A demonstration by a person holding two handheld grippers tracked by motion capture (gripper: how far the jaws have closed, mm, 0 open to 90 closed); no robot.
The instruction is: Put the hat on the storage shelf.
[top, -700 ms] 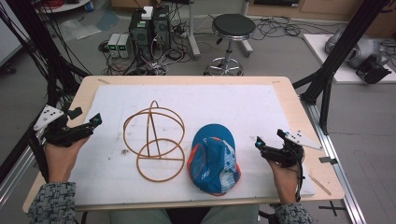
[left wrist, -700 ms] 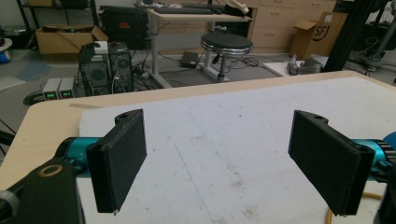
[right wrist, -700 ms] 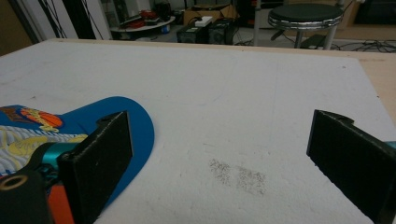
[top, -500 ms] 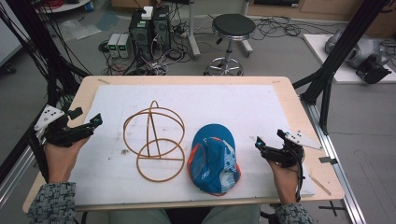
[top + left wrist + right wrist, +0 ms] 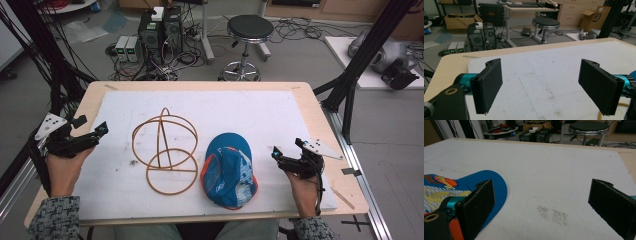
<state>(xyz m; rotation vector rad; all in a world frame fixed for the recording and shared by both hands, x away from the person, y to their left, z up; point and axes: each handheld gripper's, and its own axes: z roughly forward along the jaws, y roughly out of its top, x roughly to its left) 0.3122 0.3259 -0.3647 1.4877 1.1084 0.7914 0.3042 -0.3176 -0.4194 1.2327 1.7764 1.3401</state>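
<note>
Hands at the near edge of the table [image 5: 310, 92], one hand-held gripper each. Left hand-held gripper [image 5: 90, 136] sits over the left edge of the white mat [image 5: 260, 115] with its jaws spread wide and nothing between them, just bare mat showing through in the left gripper view. Right hand-held gripper [image 5: 286, 151] is over by the right side, jaws also spread and holding nothing; in the right gripper view the blue brim pokes in just beside one jaw, not touching as far as I can tell. Cap [image 5: 228, 170] lies flat near the front middle, near the right one. Wire frame [image 5: 165, 150] stands just left of the cap, well apart from the left one. Stool [image 5: 250, 30] and some computers [image 5: 160, 27] on the floor past the table.
</note>
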